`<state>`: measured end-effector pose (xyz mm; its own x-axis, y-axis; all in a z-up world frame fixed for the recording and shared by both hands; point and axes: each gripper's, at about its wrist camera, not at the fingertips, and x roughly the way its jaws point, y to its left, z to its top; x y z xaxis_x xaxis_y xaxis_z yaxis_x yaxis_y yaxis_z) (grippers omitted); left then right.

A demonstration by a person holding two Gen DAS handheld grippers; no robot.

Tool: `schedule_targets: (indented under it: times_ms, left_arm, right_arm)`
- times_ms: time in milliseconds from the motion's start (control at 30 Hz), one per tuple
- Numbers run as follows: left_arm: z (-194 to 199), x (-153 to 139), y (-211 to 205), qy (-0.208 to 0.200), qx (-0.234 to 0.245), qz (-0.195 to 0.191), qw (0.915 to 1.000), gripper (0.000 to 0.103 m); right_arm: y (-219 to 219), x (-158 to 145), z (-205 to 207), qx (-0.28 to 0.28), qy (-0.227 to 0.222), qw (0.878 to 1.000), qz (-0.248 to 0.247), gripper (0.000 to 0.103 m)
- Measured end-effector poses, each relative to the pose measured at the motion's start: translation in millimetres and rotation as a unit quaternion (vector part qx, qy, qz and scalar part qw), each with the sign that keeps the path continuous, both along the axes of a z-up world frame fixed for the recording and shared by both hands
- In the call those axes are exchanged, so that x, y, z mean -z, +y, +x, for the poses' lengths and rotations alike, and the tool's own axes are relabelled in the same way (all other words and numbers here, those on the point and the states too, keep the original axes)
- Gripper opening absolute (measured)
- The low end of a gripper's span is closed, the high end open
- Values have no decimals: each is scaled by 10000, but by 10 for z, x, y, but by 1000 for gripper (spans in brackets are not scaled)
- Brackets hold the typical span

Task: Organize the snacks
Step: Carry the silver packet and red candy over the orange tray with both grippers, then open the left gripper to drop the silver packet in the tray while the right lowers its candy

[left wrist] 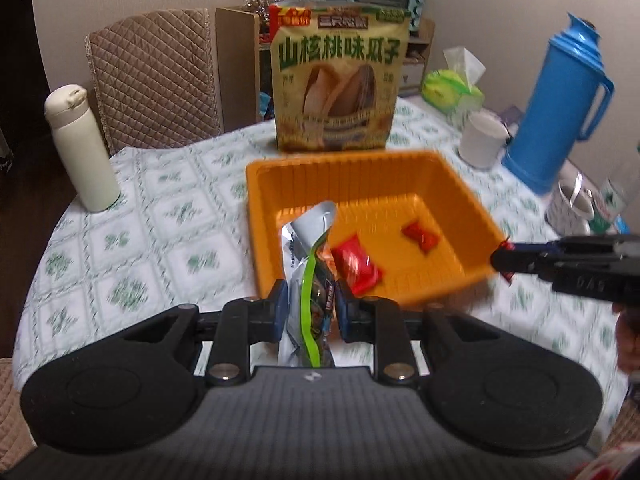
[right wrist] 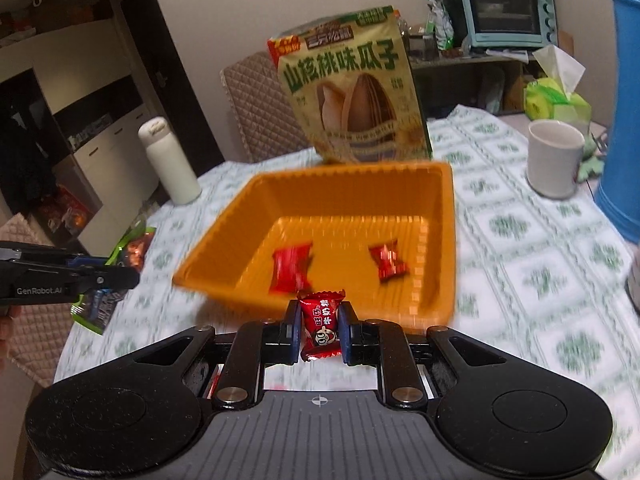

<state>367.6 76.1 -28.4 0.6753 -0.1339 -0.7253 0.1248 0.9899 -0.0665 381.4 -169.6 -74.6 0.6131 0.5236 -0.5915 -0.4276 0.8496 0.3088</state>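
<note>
Big green characters 山核桃味瓜子 run across the front of the sunflower seed bag (left wrist: 338, 80) standing behind the orange tray, with the brand line 三只松鼠 in a dark band above them. Over in the right wrist view, the left gripper (right wrist: 120, 276) carries "GenRobot.AI" in white on its black side. The red candy (right wrist: 320, 322) shows white characters, too tilted to read surely
</note>
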Motion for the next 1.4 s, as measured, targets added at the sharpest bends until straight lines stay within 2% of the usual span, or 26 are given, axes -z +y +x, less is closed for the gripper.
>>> schedule_targets:
  times_ms: [300, 500, 667, 800, 933, 1400]
  left_arm:
    - [677, 1, -119, 125, -161, -179, 9996, 23]
    - [1007, 197, -197, 334, -217, -24, 9992, 23]
    - [1191, 357, -219, 490, -302, -37, 9983, 23]
    - [1258, 470, -234, 586, -317, 29, 9978, 23]
    - [1305, 530, -222, 656, -312, -60, 9973, 23]
    - [1221, 451, -187, 499, -167, -128, 9985, 23]
  right_arm:
    - [173, -57, 595, 156, -5, 9999, -16, 19]
    - [231, 27, 875, 265, 99, 9995, -103, 19]
    - [261, 103, 1005, 333, 198, 9992, -107, 19]
    - [279, 158, 1070, 363, 267, 9989, -103, 19]
    - [281, 187, 1091, 378, 299, 9988, -82, 19]
    - [287, 169, 1098, 385, 299, 9988, -25, 19]
